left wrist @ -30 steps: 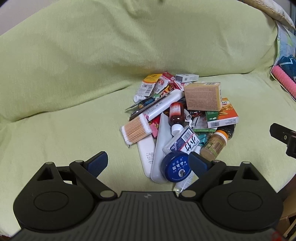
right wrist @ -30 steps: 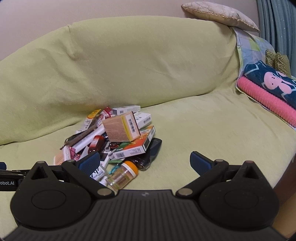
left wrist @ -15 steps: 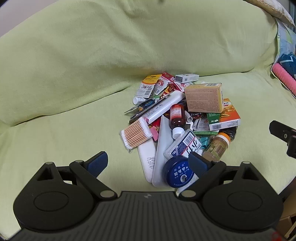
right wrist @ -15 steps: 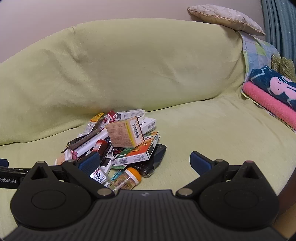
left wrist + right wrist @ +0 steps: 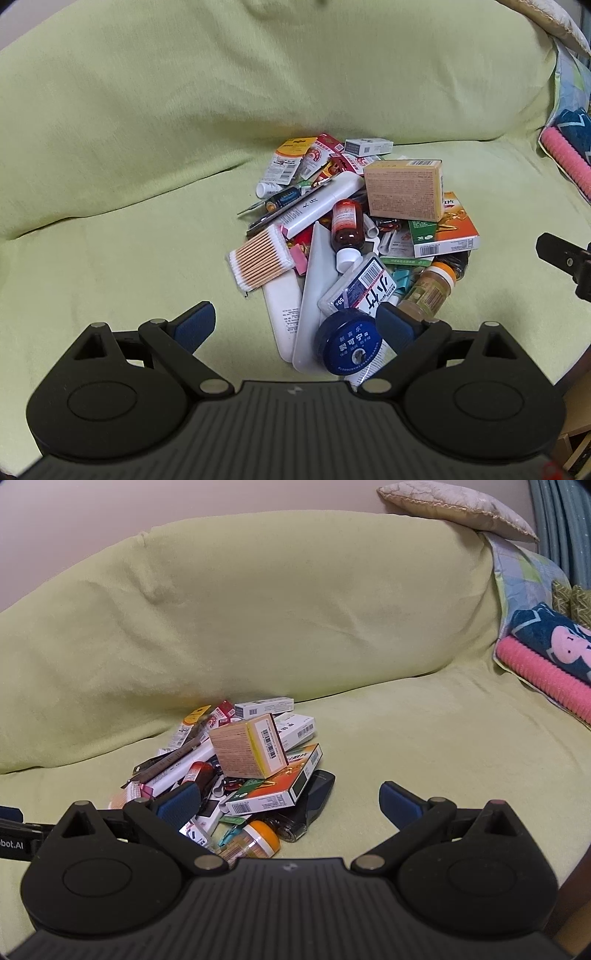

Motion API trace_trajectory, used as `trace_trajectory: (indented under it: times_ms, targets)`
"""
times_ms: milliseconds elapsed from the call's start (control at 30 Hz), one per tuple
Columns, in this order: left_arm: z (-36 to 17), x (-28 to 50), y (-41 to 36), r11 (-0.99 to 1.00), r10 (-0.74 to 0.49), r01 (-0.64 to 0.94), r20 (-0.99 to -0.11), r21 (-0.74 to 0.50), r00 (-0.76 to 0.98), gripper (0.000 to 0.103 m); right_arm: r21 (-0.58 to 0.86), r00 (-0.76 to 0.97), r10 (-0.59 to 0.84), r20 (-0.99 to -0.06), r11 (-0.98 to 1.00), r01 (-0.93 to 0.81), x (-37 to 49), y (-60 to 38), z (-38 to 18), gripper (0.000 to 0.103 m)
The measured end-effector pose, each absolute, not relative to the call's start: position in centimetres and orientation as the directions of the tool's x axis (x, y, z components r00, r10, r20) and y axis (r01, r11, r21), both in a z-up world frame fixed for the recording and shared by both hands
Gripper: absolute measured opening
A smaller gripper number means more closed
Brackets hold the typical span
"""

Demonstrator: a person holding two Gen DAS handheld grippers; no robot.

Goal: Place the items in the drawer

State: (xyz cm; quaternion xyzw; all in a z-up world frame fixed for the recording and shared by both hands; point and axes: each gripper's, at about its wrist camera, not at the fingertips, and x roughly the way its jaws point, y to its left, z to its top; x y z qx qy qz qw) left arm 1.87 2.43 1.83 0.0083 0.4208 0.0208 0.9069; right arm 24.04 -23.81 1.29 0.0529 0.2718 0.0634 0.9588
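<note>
A heap of small household items lies on the green sofa seat (image 5: 110, 258). On top sits a tan carton (image 5: 404, 190) (image 5: 247, 747), with an orange box (image 5: 448, 236) (image 5: 280, 788) under it. Around them lie a brown bottle (image 5: 346, 229), a pack of cotton swabs (image 5: 260, 262), a white tube (image 5: 321, 205), a blue round tin (image 5: 349, 341) and an orange-capped jar (image 5: 428, 291) (image 5: 255, 840). My left gripper (image 5: 295, 323) hangs open just short of the heap's near edge. My right gripper (image 5: 290, 803) is open too, at the heap's right side. No drawer shows.
The sofa back (image 5: 277, 609) rises behind the heap. Folded pink and blue cloth (image 5: 546, 657) lies at the seat's right end, with a beige cushion (image 5: 454, 507) on the backrest above. Bare seat (image 5: 424, 731) stretches between heap and cloth.
Both cameras have eased back and up a little, so the heap sits slightly farther away and higher in view. The items have not moved and both grippers stay open.
</note>
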Motion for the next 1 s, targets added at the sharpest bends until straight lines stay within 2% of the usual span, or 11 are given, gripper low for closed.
trace_trajectory:
  times_ms: [433, 1000]
  targets:
    - [0.5, 3.1, 1.8, 0.999, 0.044, -0.015, -0.778, 0.044, 0.626, 0.094, 0.191, 0.811, 0.175, -0.559, 0.978, -0.080, 24.9, -24.0, -1.4, 0.102]
    - [-0.2, 2.6, 0.3, 0.998, 0.014, 0.043, -0.790, 0.051, 0.613, 0.094, 0.086, 0.798, 0.084, -0.597, 0.995, -0.040, 22.3, -24.4, -3.6, 0.100]
